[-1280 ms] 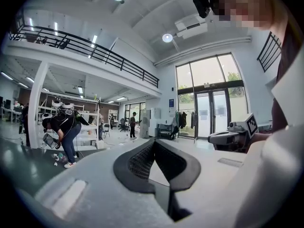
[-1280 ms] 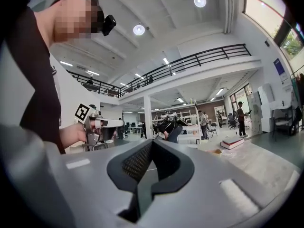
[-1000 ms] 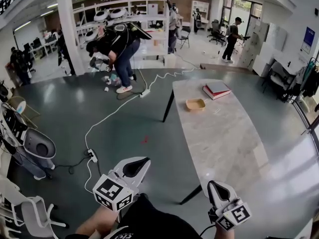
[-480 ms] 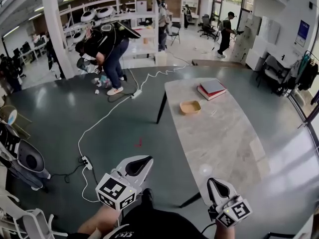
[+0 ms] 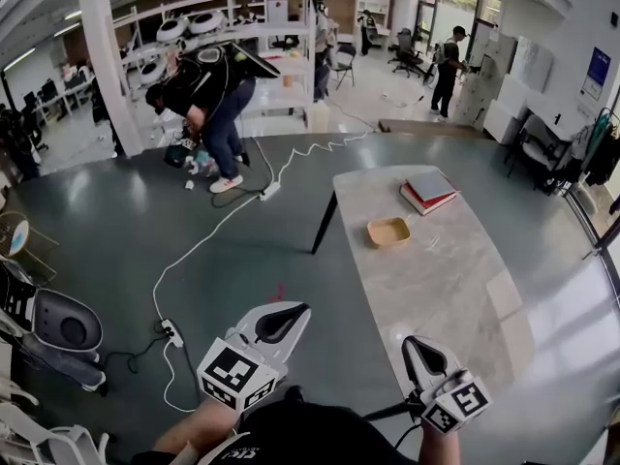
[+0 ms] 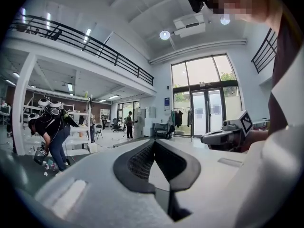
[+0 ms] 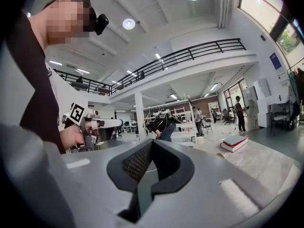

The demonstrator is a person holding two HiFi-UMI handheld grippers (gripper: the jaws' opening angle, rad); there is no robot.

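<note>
Now closer: tray [image 5: 388,232] and books [image 5: 429,191] sit lower in frame on tabletop [image 5: 455,289]. Left tongs [image 5: 291,311] and right tongs [image 5: 415,345] closed, empty, well short.

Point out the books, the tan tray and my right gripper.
books [image 5: 429,191], head view, top cover of the stack.
tan tray [image 5: 388,232], head view, its bare inner floor.
right gripper [image 5: 415,345], head view, between its fingertips.

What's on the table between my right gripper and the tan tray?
Nothing. In the head view, the marble table between the right gripper and the tan tray is bare; the books lie beyond the tray.
</note>
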